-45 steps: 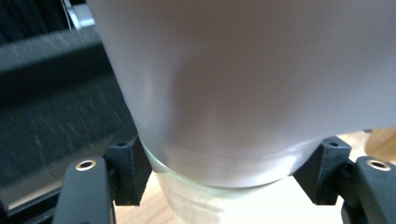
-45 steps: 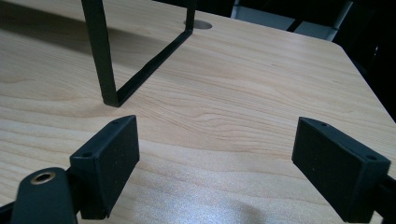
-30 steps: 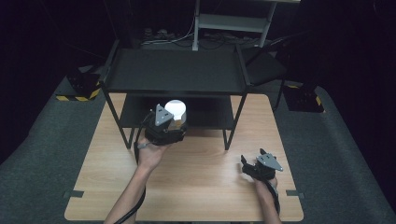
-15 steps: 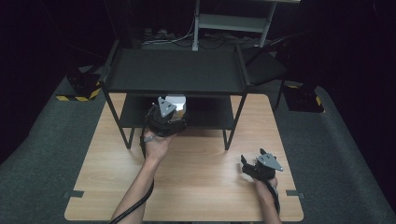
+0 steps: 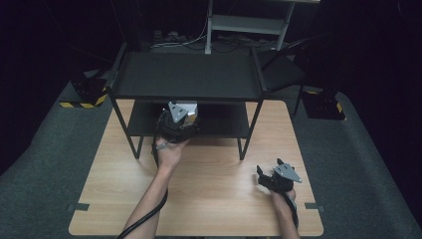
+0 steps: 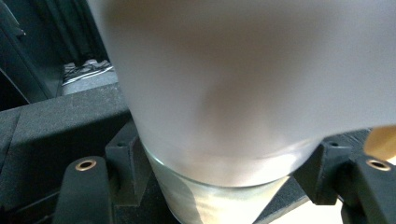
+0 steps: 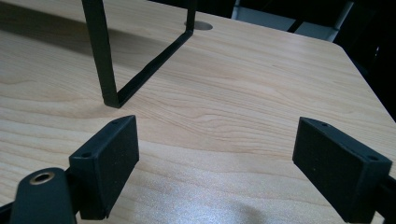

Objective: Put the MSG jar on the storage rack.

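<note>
One frosted glass cup (image 6: 233, 93) sits clamped between the jaws of the left gripper (image 5: 178, 122), its clear base low between the black pads. A second ago the cup was out in front of the black two-tier rack (image 5: 186, 74); now the left gripper has carried it in under the top tier, over the lower shelf (image 5: 224, 122). That suggests the cup is about to be set down on that shelf. The right gripper (image 5: 276, 177) rests idle on the wooden surface (image 5: 209, 199) near its right edge, jaws wide apart and holding nothing.
</note>
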`<control>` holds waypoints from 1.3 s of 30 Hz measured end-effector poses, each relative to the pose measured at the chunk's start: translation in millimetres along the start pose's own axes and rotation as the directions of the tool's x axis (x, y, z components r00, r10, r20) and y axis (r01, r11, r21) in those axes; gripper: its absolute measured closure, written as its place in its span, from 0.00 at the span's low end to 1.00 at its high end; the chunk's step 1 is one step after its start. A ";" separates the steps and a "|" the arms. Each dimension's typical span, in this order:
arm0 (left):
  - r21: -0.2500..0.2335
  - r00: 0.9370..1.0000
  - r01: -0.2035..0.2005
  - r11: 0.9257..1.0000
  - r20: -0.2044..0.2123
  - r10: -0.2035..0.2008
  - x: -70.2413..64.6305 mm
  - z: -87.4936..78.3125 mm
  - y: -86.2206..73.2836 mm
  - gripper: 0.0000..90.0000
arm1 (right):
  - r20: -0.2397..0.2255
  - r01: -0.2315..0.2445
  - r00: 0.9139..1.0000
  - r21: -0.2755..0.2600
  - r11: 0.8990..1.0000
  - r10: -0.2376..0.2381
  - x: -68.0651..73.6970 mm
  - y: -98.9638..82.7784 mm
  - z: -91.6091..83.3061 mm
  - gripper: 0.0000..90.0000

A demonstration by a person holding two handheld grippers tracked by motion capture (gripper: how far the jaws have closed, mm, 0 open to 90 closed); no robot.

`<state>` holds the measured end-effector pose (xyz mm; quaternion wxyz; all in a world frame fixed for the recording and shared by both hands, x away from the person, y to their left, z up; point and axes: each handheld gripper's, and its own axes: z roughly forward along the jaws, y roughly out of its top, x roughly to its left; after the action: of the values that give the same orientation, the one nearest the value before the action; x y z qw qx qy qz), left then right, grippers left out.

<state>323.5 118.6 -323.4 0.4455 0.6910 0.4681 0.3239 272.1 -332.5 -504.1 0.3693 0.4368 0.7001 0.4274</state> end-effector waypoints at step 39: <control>-0.016 0.998 0.001 1.000 0.069 0.000 13.7 10.9 -9.3 0.15 | -0.002 0.005 1.000 0.005 1.000 -0.005 0.3 0.7 0.1 0.15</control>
<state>334.4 129.5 -335.9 0.4671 0.6980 0.4499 0.3036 272.3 -332.1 -503.5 0.3687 0.4354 0.7027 0.4252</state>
